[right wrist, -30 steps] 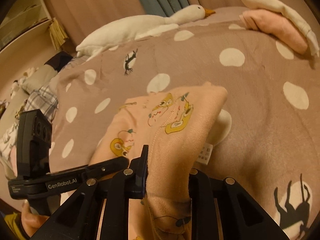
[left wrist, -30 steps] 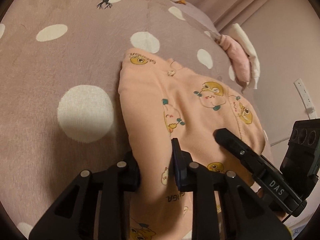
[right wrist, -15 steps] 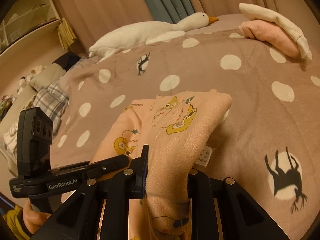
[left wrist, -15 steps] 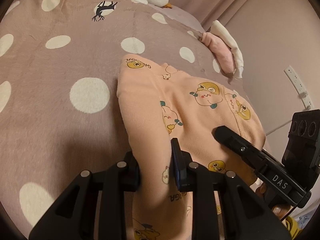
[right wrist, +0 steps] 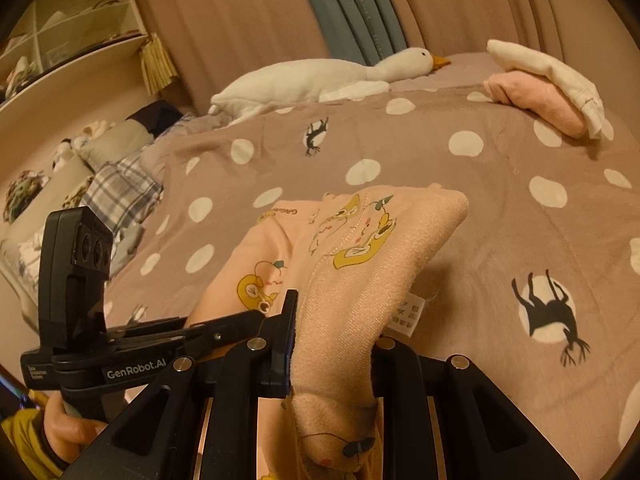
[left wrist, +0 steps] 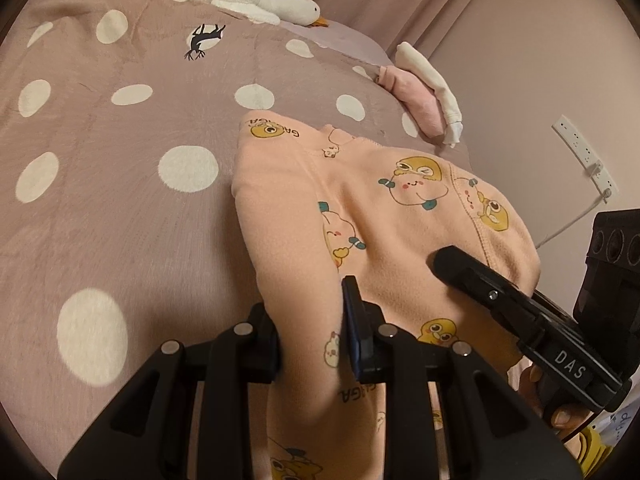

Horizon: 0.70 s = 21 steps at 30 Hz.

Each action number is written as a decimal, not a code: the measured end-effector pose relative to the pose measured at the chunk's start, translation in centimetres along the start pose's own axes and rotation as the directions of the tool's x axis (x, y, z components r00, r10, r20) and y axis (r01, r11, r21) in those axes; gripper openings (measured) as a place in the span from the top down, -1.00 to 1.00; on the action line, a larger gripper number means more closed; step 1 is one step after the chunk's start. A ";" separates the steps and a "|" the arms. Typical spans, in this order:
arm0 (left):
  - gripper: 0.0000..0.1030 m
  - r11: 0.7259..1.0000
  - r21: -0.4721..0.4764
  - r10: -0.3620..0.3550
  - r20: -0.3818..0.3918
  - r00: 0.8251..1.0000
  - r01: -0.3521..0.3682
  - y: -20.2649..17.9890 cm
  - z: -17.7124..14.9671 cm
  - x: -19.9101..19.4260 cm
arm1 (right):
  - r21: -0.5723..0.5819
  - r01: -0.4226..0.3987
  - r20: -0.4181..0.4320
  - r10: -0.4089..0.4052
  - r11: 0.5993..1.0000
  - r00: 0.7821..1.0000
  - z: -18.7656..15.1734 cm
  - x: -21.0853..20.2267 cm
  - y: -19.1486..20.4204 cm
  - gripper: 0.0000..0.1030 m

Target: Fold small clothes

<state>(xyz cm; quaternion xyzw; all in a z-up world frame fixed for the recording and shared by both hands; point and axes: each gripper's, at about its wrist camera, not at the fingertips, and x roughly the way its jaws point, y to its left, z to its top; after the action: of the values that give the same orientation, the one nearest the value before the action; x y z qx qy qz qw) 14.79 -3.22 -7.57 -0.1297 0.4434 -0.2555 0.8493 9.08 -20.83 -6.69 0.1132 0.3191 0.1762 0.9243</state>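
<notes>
Fingers of the left gripper [left wrist: 312, 320] pinch the peach printed garment [left wrist: 384, 216] at its left fold; the cloth spreads ahead over the dotted bed cover [left wrist: 100, 200]; further right, the right gripper [right wrist: 334, 344] is clamped on the opposite fold, that edge bunched between its fingers, a white label hanging beside them.

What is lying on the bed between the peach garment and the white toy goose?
Only bare dotted blanket. In the right wrist view nothing lies between the peach garment and the toy goose; the left wrist view agrees.
</notes>
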 end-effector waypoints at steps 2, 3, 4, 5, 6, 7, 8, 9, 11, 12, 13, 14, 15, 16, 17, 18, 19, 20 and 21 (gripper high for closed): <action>0.53 1.000 0.000 0.000 0.006 1.000 0.000 -0.1 -0.6 -0.8 | -0.005 -0.005 0.003 0.005 1.000 1.000 -0.4 -0.7 0.5 0.58; 0.53 1.000 0.001 0.001 0.009 1.000 -0.001 -0.1 -0.9 -1.2 | -0.008 -0.006 0.003 0.006 1.000 1.000 -0.6 -0.9 0.7 0.58; 0.53 1.000 0.004 0.004 0.014 1.000 -0.004 -0.2 -1.3 -1.7 | -0.013 -0.008 0.003 0.008 1.000 1.000 -0.8 -1.2 1.0 0.58; 0.53 1.000 0.006 0.008 0.017 1.000 -0.008 -0.2 -1.6 -2.0 | -0.017 -0.010 0.003 0.010 1.000 1.000 -1.0 -1.4 1.3 0.58; 0.52 1.000 0.010 0.012 0.021 1.000 -0.012 -0.3 -1.9 -2.4 | -0.021 -0.015 0.002 0.015 1.000 1.000 -1.2 -1.7 1.6 0.58; 0.52 1.000 0.015 0.019 0.025 1.000 -0.019 -0.3 -2.3 -2.9 | -0.025 -0.018 0.001 0.018 1.000 1.000 -1.4 -1.9 1.9 0.58; 0.52 1.000 0.016 0.023 0.029 0.999 -0.023 -0.3 -2.6 -3.3 | -0.030 -0.020 0.001 0.020 0.999 1.000 -1.6 -2.1 2.2 0.58; 0.52 1.000 0.015 0.026 0.034 0.999 -0.026 -0.2 -2.9 -3.7 | -0.038 -0.024 0.000 0.024 0.999 1.000 -1.8 -2.3 2.6 0.58; 0.52 0.999 0.008 0.031 0.043 0.999 -0.031 -0.1 -3.5 -4.7 | -0.051 -0.030 0.001 0.030 0.998 1.000 -2.1 -2.7 3.3 0.58; 0.52 0.999 0.004 0.032 0.049 0.998 -0.032 0.0 -3.9 -5.2 | -0.060 -0.035 0.002 0.035 0.998 0.999 -2.3 -2.9 3.8 0.58; 0.52 0.999 -0.001 0.034 0.056 0.998 -0.034 0.1 -4.2 -5.7 | -0.065 -0.040 0.002 0.040 0.997 0.999 -2.4 -3.1 4.1 0.58; 0.52 0.999 -0.003 0.038 0.063 0.997 -0.038 0.2 -4.6 -6.2 | -0.071 -0.044 0.003 0.044 0.997 0.999 -2.6 -3.2 4.4 0.58; 0.52 0.999 -0.004 0.042 0.069 0.997 -0.042 0.2 -4.9 -6.7 | -0.080 -0.049 0.003 0.049 0.996 0.999 -2.7 -3.3 4.8 0.58; 0.52 0.999 -0.004 0.049 0.077 0.996 -0.049 0.3 -5.3 -7.2 | -0.087 -0.054 0.002 0.055 0.995 0.999 -2.8 -3.4 5.2 0.58; 0.52 0.998 -0.003 0.056 0.084 0.995 -0.056 0.3 -5.6 -7.7 | -0.095 -0.061 0.000 0.061 0.994 0.998 -2.9 -3.4 5.6 0.58; 0.52 0.998 -0.004 0.064 0.091 0.994 -0.064 0.5 -5.9 -8.2 | -0.102 -0.068 -0.003 0.068 0.993 0.998 -3.1 -3.5 6.0 0.58; 0.52 0.998 -0.005 0.069 0.096 0.993 -0.069 0.5 -6.2 -8.5 | -0.107 -0.073 -0.005 0.072 0.992 0.997 -3.2 -3.5 6.4 0.58; 0.51 0.997 -0.005 0.075 0.101 0.992 -0.075 0.6 -6.5 -8.9 | -0.113 -0.078 -0.009 0.078 0.990 0.997 -3.3 -3.5 6.7 0.58; 0.51 0.997 -0.006 0.082 0.106 0.991 -0.082 0.7 -6.7 -9.2 | -0.121 -0.087 -0.015 0.086 0.989 0.996 -3.4 -3.4 7.1 0.58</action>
<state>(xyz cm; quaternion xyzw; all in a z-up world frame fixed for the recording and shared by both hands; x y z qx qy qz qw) 5.13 2.48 -5.43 -0.1254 0.4029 -0.2129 0.8813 2.60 -15.35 -5.15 0.0696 0.3069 0.2356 0.9195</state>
